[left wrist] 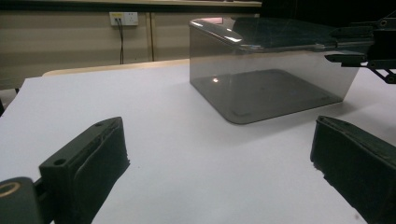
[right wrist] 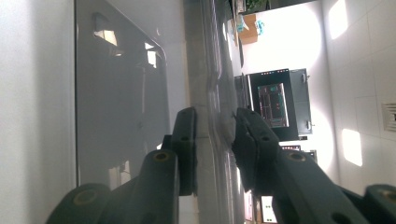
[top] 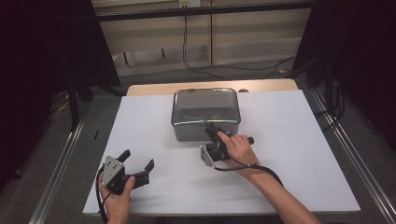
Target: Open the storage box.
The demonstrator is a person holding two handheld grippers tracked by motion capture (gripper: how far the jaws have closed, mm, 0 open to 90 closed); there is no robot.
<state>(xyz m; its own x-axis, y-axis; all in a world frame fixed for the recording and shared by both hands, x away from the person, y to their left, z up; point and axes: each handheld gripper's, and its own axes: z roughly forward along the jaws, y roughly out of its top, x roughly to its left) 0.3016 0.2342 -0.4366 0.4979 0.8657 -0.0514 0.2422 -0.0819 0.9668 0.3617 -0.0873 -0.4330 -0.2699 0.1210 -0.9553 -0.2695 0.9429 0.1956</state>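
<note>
High view: we see a smoky clear box (top: 206, 113) at the far middle of the white table (top: 299, 154), with a gripper at its near edge.

Our right gripper (top: 211, 132), turned on its side in the right hand (top: 239, 148), has its jaws set either side of the box's front rim; in the right gripper view they stand narrowly apart around that rim (right wrist: 215, 135), and we cannot tell whether the pads press it. Our left gripper (top: 138, 162) rests in the left hand (top: 119, 193) near the table's near left corner, jaws spread wide and holding nothing, well apart from the box. In the left gripper view, bare tabletop lies between those jaws and the box's rounded near corner (left wrist: 233, 116). Open table surface also runs to the right of the box up to the right edge.
</note>
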